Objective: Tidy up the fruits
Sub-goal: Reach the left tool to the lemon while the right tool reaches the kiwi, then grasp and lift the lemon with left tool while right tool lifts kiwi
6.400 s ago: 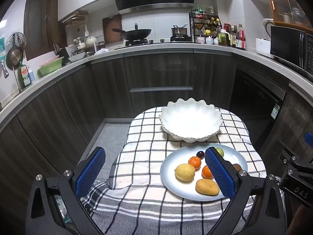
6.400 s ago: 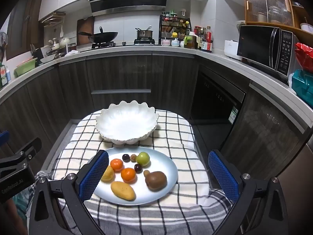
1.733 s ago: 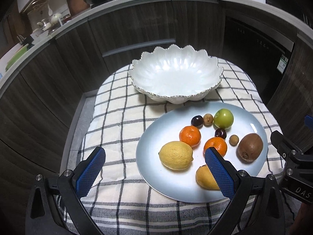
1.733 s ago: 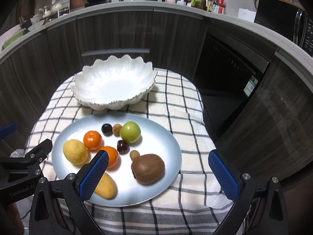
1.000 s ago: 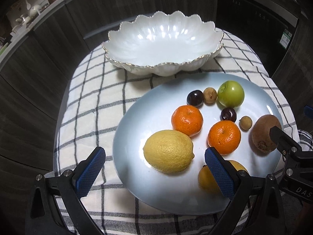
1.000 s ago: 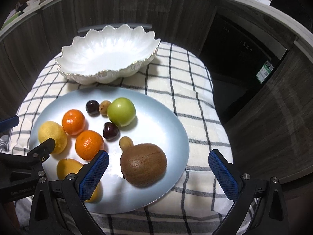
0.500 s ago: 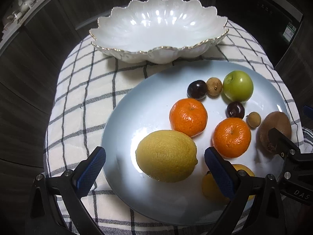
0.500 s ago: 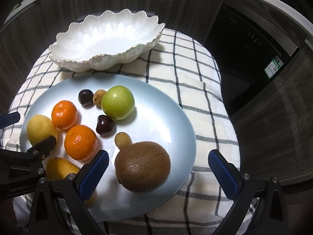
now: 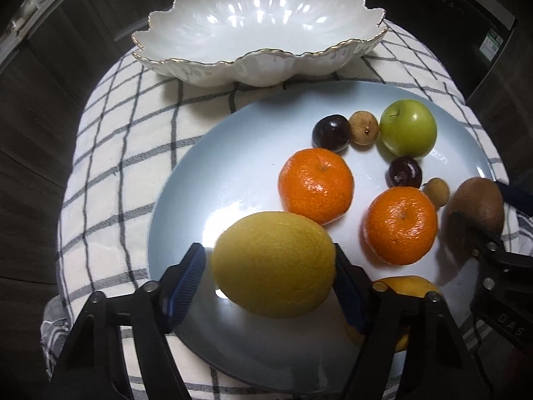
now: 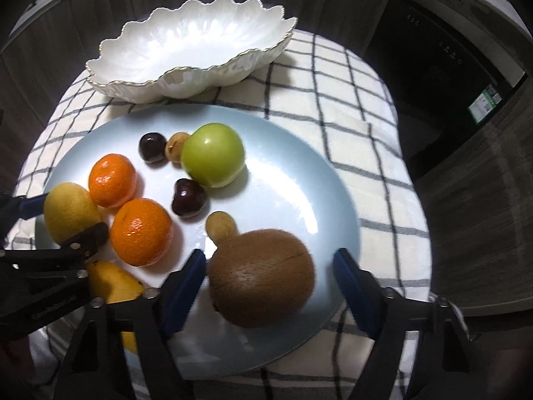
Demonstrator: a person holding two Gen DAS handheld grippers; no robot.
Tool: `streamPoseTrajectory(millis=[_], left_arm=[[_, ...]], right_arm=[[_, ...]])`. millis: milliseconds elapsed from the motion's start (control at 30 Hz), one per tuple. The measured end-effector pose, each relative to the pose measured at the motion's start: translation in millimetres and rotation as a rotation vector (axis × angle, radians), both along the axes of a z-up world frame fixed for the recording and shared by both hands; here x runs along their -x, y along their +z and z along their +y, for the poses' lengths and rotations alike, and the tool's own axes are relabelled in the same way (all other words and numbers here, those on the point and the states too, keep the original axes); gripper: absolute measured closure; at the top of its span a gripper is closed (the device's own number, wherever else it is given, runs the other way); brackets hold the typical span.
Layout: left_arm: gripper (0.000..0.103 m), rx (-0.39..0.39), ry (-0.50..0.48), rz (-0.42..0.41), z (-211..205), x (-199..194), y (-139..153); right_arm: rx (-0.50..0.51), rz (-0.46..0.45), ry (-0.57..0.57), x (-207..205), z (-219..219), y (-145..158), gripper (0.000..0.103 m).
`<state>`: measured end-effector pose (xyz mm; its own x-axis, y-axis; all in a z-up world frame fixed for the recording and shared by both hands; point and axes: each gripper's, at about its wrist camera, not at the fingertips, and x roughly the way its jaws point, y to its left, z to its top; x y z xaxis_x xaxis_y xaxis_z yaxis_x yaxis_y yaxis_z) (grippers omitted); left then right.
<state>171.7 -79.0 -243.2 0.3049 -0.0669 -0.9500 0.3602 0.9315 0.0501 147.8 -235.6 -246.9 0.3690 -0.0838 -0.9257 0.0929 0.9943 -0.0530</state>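
Two claws down over the blue plate (image 9: 206, 166), both closing at once from full spread a second ago. Left claw (image 9: 266, 276) straddling the lemon (image 9: 273, 263): right pad touching or nearly touching the rind, thin gap on the left pad, not pinched yet. Right claw (image 10: 266, 276) straddling the kiwi (image 10: 263, 276): left pad close to the skin, clear gap on the right, no grip yet. Nothing lifted; both fruits resting on the plate beside two tangerines, green apple (image 10: 213, 155), cherries, longans, mango. White scalloped bowl (image 9: 260, 36) empty on the checked cloth (image 9: 123, 140), just behind the plate. Likely step: simultaneous first grasps, bowl presumably the destination. Rolling risk on the lemon with uneven pad contact.
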Motion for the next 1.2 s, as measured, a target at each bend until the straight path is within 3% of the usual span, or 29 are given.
streamPoseTrajectory(millis=[533, 1200], left_arm=[[0.037, -0.018, 0.001, -0.027, 0.4, 14.8, 6.2], [0.037, 0.011, 0.018, -0.128, 9.2, 25.3, 50.4]], right_arm=[[-0.033, -0.024, -0.029, 8.5, -1.3, 3.7, 0.037], [-0.032, -0.129, -0.031, 18.3, 1.3, 41.0, 0.038]])
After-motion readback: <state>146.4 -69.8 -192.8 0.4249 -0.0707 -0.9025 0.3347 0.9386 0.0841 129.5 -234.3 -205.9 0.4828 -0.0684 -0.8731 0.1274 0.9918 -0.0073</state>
